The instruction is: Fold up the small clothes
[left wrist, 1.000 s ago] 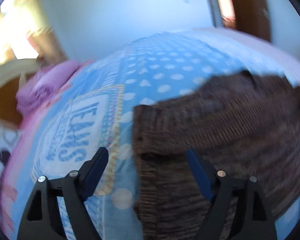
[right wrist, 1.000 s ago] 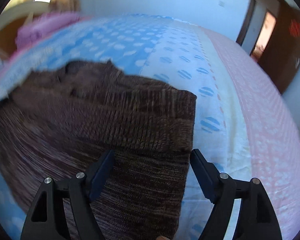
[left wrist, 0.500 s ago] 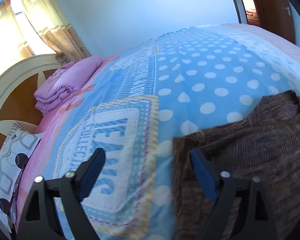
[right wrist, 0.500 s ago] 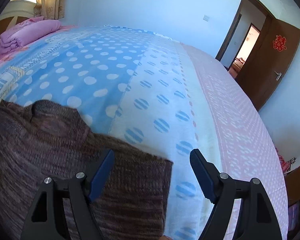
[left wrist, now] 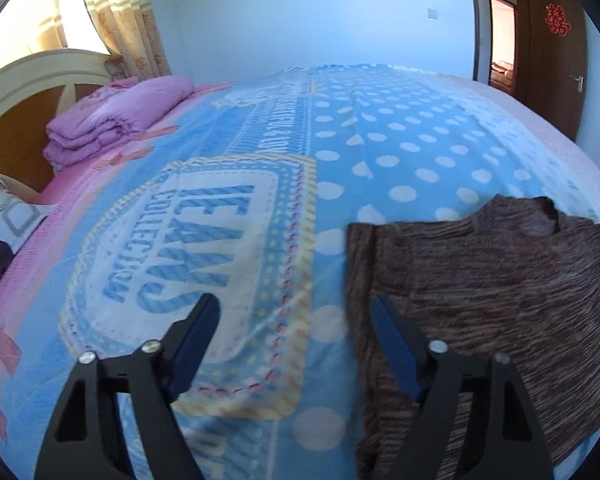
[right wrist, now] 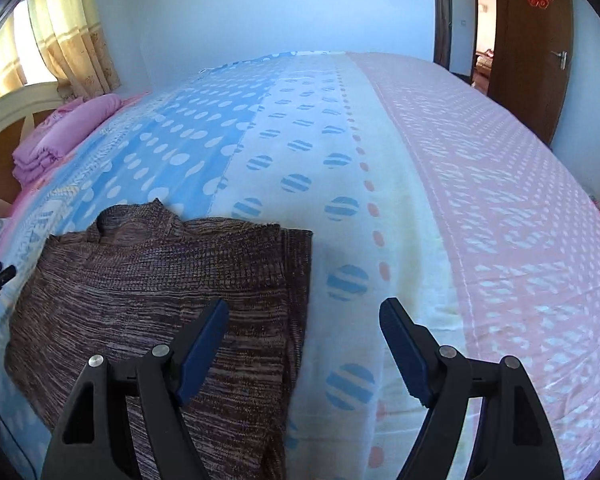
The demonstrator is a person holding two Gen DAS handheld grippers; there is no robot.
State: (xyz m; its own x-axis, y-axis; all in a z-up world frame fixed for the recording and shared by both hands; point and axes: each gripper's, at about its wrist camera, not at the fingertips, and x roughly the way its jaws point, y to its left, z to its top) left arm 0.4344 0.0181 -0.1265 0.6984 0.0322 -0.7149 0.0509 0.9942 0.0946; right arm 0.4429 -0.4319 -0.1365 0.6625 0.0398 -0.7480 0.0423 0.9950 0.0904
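Sweater [left wrist: 500, 280], brown knit, lies flat on the bed's blanket [left wrist: 260, 200], collar toward the far edge. Left gripper [left wrist: 296, 316]: jaws parted, just been closing, nothing pinched; the sweater's left edge runs under the right-hand finger [left wrist: 396, 352], bare blanket shows between the fingers. Right gripper [right wrist: 304, 320]: jaws parted, holding nothing; the sweater's [right wrist: 160, 300] right edge falls in the gap, left-hand finger [right wrist: 200, 348] over knit, other finger over blanket [right wrist: 420, 200].
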